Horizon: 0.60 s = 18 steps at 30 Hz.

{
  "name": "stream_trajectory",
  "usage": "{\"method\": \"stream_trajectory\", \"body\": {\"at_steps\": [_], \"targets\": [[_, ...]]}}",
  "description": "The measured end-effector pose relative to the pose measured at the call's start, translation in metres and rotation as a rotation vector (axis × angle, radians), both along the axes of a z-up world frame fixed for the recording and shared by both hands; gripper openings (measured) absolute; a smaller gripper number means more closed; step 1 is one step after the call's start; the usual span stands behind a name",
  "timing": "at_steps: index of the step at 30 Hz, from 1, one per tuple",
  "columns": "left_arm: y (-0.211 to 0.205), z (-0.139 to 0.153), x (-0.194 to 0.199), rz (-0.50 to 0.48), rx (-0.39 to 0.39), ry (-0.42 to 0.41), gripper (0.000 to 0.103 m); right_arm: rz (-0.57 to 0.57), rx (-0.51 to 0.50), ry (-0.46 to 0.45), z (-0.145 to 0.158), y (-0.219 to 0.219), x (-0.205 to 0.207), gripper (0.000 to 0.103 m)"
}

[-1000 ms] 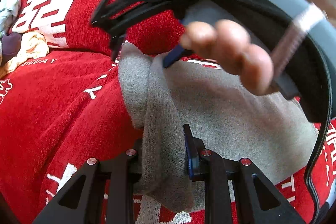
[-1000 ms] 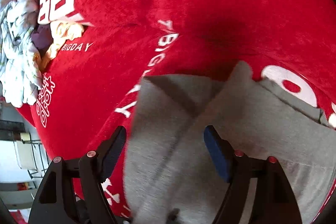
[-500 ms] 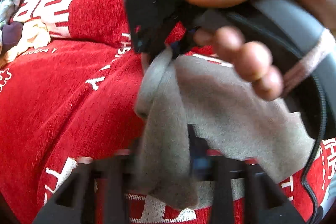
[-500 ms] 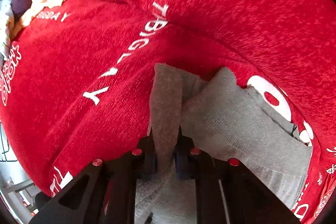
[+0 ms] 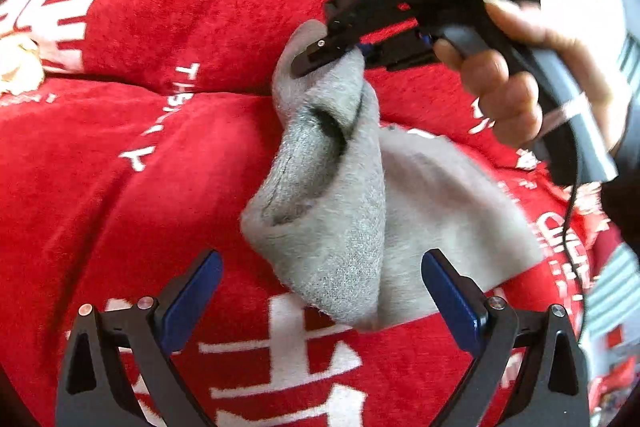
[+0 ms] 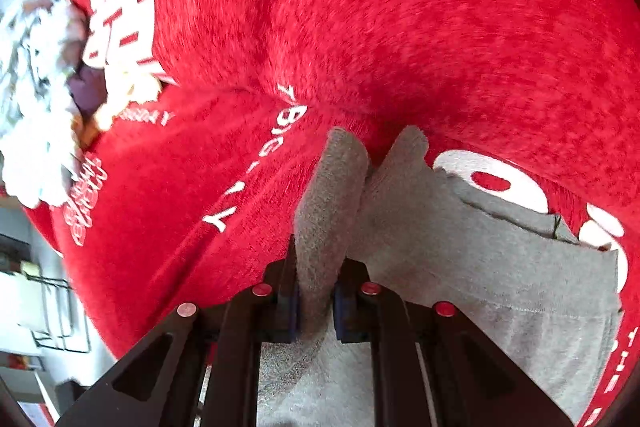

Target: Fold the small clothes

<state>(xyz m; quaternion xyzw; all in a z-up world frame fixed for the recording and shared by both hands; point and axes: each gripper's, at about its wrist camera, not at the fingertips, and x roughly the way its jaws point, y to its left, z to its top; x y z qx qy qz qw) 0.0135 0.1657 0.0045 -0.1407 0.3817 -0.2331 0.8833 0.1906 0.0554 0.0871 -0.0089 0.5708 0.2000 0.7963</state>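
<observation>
A small grey garment (image 5: 432,203) of soft, fuzzy knit was seen partly lifted off a red blanket (image 5: 168,155) printed with white letters. One corner was pinched up into a drooping fold with a dark hollow in it, while the rest lay flat behind. The right claw (image 6: 316,303) was clamped on that raised fold, gripped by a hand (image 5: 516,75). The left claw (image 5: 320,291) had just been opening and stood wide apart, the hanging tip of the fold between its fingers but touched by neither. Left of the left claw the blanket lay bare. A pale heap of clothes (image 6: 44,115) was seen far to the left of the right claw, well apart.
</observation>
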Motion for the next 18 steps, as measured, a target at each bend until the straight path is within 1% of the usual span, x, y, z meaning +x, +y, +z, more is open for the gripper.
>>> {"method": "stream_trajectory", "body": {"at_steps": [3,5,7,11,12,13,14,15,16,17,18], "targets": [[0.004,-0.006,0.009,-0.020,-0.131,0.054,0.099,-0.001,0.047,-0.008,0.003,-0.015,-0.003,0.013],[0.003,-0.008,0.013,-0.021,-0.202,0.067,0.099,-0.002,0.070,-0.003,0.001,-0.021,-0.002,0.013],[0.001,-0.004,0.017,0.001,-0.213,0.048,0.099,0.009,0.080,0.001,-0.003,-0.023,-0.001,0.013],[0.000,0.010,0.017,0.051,-0.193,-0.043,0.099,0.027,0.096,0.007,-0.014,-0.019,-0.001,0.013],[0.002,0.013,0.015,0.058,-0.190,-0.060,0.098,0.030,0.098,0.007,-0.016,-0.020,-0.001,0.013],[0.004,0.014,0.013,0.059,-0.193,-0.070,0.094,0.031,0.099,0.008,-0.016,-0.020,0.000,0.013],[0.004,0.015,0.012,0.052,-0.185,-0.073,0.068,0.031,0.098,0.009,-0.017,-0.021,0.000,0.013],[0.002,0.015,0.013,0.040,-0.155,-0.062,0.031,0.031,0.093,0.008,-0.017,-0.021,0.000,0.013],[0.000,0.014,0.015,0.031,-0.121,-0.043,0.021,0.033,0.084,0.005,-0.018,-0.020,0.000,0.013],[-0.002,0.013,0.016,0.041,-0.085,-0.037,0.020,0.034,0.074,0.003,-0.018,-0.019,0.000,0.013],[-0.002,0.013,0.013,0.057,-0.071,-0.048,0.018,0.036,0.065,0.007,-0.019,-0.017,0.000,0.013]]}}
